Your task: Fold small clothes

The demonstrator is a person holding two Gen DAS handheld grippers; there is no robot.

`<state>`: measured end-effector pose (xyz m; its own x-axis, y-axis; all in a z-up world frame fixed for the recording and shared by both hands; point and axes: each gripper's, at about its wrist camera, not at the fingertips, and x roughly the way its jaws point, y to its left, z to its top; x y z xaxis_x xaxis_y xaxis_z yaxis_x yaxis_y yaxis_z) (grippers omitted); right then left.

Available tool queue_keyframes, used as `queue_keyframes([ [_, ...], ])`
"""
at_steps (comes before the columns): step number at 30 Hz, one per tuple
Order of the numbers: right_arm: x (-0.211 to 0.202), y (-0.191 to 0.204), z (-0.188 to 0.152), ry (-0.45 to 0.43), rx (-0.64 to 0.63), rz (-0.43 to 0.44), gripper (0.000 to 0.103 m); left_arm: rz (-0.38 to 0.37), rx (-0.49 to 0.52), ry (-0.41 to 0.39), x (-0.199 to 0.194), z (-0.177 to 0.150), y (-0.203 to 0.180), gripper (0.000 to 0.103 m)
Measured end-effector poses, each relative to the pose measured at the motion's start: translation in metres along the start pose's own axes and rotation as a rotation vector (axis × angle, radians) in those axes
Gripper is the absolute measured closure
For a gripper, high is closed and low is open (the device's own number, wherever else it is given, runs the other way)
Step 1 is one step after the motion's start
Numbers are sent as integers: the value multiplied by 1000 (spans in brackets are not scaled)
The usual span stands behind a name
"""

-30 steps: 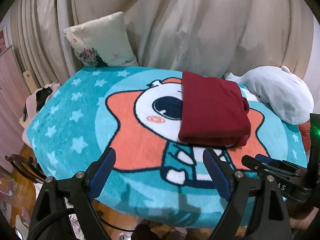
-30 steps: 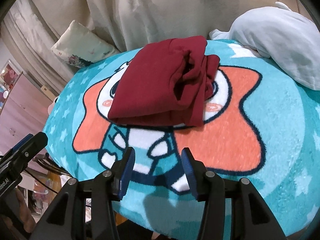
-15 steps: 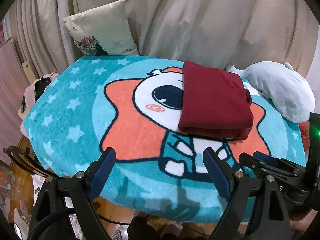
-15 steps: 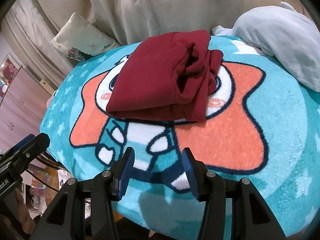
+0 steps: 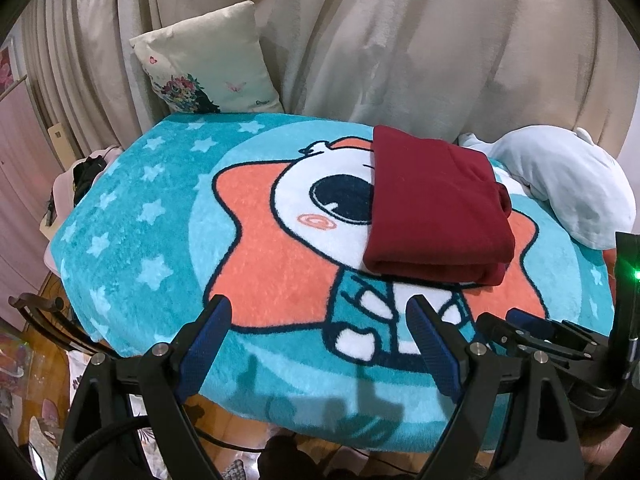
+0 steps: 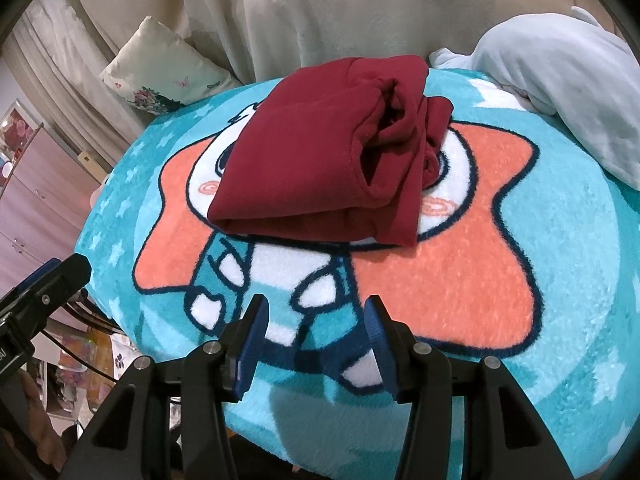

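A folded maroon garment [image 5: 434,208] lies on a teal blanket [image 5: 132,216] printed with a cartoon star figure, resting over the figure's white face toward the far right of the blanket, its layered open edges (seen best from the right wrist camera) bunched on the right side [image 6: 336,160]. Both tools hover at the blanket's near edge, well apart from the garment and holding nothing: the left tool [image 5: 320,344] has its blue-padded fingers spread wide, while the right tool [image 6: 316,344] has its fingers apart by a narrower gap. The right tool also shows at the lower right of the left view [image 5: 536,332], and the left tool at the left edge of the right view [image 6: 44,292]. A pale blue plush [image 5: 568,184] sits at the blanket's far right, just beside the garment. A floral cushion [image 5: 204,68] leans against beige curtains [image 5: 400,40] at the far left.
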<state>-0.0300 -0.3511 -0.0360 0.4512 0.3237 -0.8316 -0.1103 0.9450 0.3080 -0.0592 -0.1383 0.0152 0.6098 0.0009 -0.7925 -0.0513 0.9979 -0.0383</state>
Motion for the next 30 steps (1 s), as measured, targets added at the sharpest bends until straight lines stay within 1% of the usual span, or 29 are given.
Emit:
queue_keyframes([
  [25,8,-13,4,20,-5,-4,48,4,2,1,6,5,-11,15],
  [30,9,-19,4,26,-2,-4,48,3,8,5,10,4,-20,15],
])
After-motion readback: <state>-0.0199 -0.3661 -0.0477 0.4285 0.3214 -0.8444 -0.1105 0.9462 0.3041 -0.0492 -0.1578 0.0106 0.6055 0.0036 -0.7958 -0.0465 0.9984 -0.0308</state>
